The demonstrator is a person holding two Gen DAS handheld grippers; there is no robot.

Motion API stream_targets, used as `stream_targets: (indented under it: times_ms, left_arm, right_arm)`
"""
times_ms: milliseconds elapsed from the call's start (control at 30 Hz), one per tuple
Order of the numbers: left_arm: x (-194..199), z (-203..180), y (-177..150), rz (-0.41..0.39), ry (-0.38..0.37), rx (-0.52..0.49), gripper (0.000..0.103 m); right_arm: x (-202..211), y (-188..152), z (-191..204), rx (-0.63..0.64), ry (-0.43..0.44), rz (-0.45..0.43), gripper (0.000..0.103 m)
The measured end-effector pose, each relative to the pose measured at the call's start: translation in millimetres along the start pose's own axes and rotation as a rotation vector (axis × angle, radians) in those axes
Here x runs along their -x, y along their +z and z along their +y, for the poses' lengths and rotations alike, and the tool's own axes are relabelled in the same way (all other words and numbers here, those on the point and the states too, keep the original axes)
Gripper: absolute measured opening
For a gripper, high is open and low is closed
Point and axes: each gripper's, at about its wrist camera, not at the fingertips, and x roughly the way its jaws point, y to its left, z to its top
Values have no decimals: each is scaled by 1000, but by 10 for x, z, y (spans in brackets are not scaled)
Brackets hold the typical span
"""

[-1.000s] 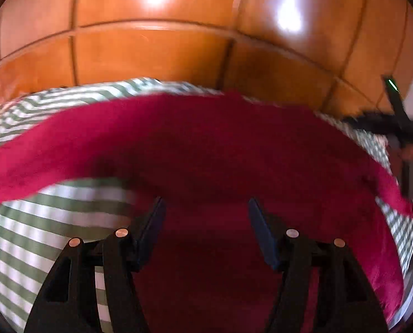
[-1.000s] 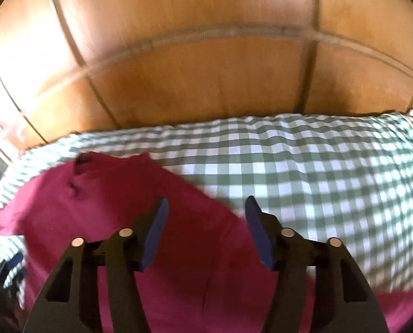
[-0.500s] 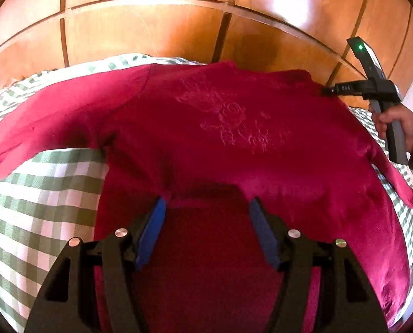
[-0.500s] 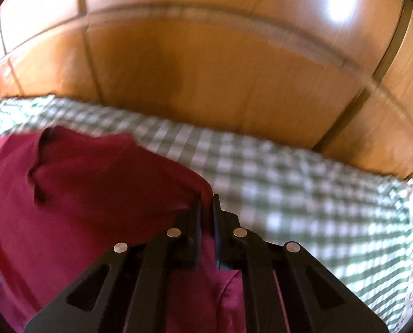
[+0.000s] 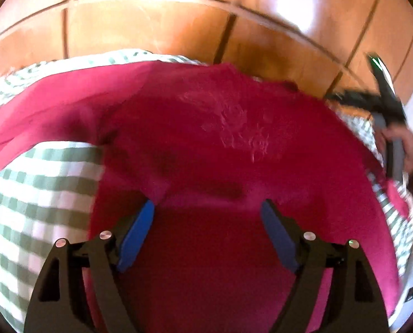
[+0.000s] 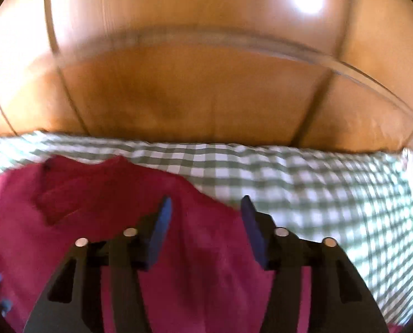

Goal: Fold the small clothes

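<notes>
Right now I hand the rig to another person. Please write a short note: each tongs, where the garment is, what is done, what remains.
Left tongs: open, holding nothing, over the lower middle of the red top.
Right tongs: open, holding nothing, at the top's edge near the neckline.
Red top: spread out on the green checked cloth, embroidered side up, one sleeve stretched to the left.
Done: the top is laid out; no fold is visible.
Left: fold in the sleeves, then fold the body. The frames are blurred, so check wrinkles before gripping.
</notes>
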Motion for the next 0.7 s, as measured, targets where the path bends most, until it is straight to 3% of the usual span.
stream_targets:
  times_ms: [100, 200, 400, 533, 600, 667, 700]
  left_arm:
    - [307, 215, -46, -49, 16, 56, 77]
    - [612, 516, -166, -69, 16, 124, 75]
    - [808, 805, -541, 10, -41, 163, 62]
    - [818, 721, -812, 75, -78, 143, 49]
    - [804, 622, -889, 88, -73, 118, 31]
    - [777, 563, -959, 104, -44, 96, 15]
    - [791, 561, -981, 98, -42, 101, 8]
  right_arm:
    - [470, -360, -338, -99, 85, 8, 52]
    - [796, -941, -560, -199, 168, 80, 52]
    - [1092, -2195, -542, -317, 255, 244, 52]
    - [1350, -2577, -347, -347, 315, 224, 52]
    - [1422, -2664, -208, -304, 305, 232, 43]
    - [1453, -2705, -79, -232, 252, 240, 14]
    - [1446, -2682, -53, -214, 246, 242, 10]
